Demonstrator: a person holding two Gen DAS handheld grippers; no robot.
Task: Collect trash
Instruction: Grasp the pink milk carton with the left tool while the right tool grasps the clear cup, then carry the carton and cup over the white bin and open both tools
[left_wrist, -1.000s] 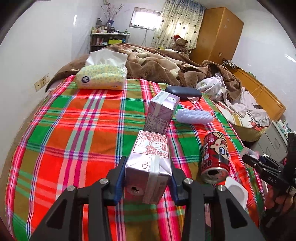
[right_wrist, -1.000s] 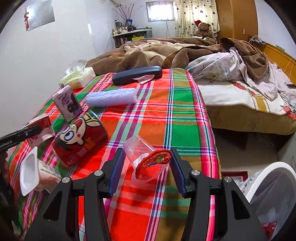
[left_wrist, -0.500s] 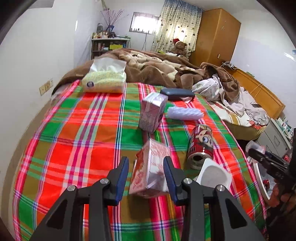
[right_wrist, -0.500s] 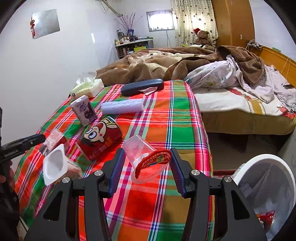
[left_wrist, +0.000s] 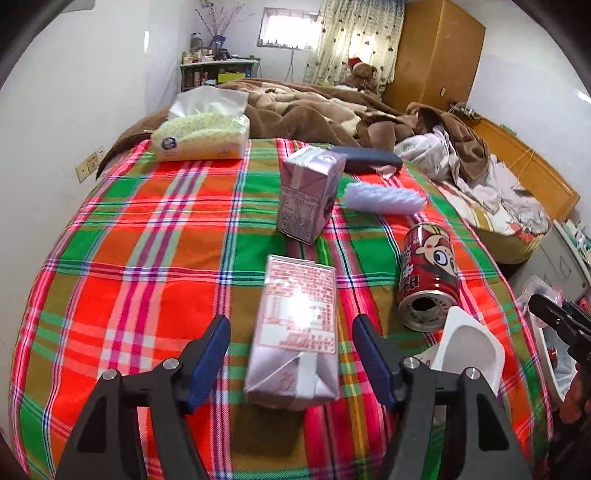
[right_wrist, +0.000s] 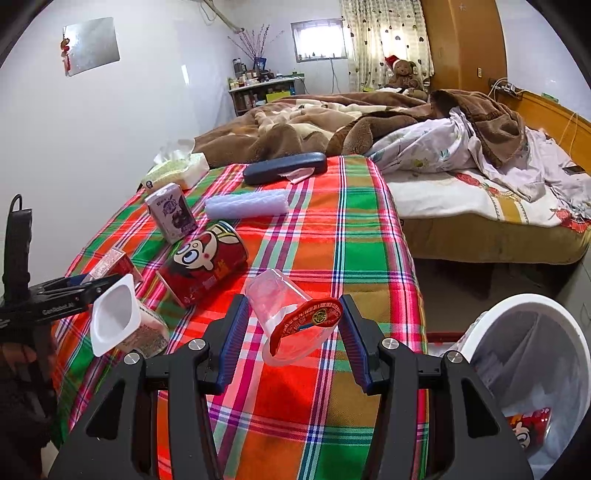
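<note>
Lying flat on the red, green and orange plaid cloth (left_wrist: 155, 258), the silvery-pink rectangular drink carton (left_wrist: 295, 332) is sitting between the wide-spread blue-padded fingers of the left gripper (left_wrist: 291, 354), touching neither pad, so this gripper is holding nothing; the gap on both sides suggests it is lining up along the carton's length for a squeeze across the narrow faces. The right gripper (right_wrist: 291, 339) is carrying a clear plastic cup with a peeled red foil lid (right_wrist: 291, 325), its pads pressing the cup's sides and keeping it raised above the cloth, probably on its way to the white round waste bin (right_wrist: 532, 354) standing on the floor just off the cloth's edge, low on the right, where a red wrapper is already lying. Other trash is waiting on the cloth: a red cartoon-printed can (left_wrist: 430, 273) lying on its side, a white square yogurt pot (right_wrist: 122, 325) tipped beside it, and a second purple carton (left_wrist: 310, 195) standing upright farther back. A tissue pack (left_wrist: 203, 136) and a dark blue case (right_wrist: 284, 168) are sitting near the brown blanket, likely not trash.
</note>
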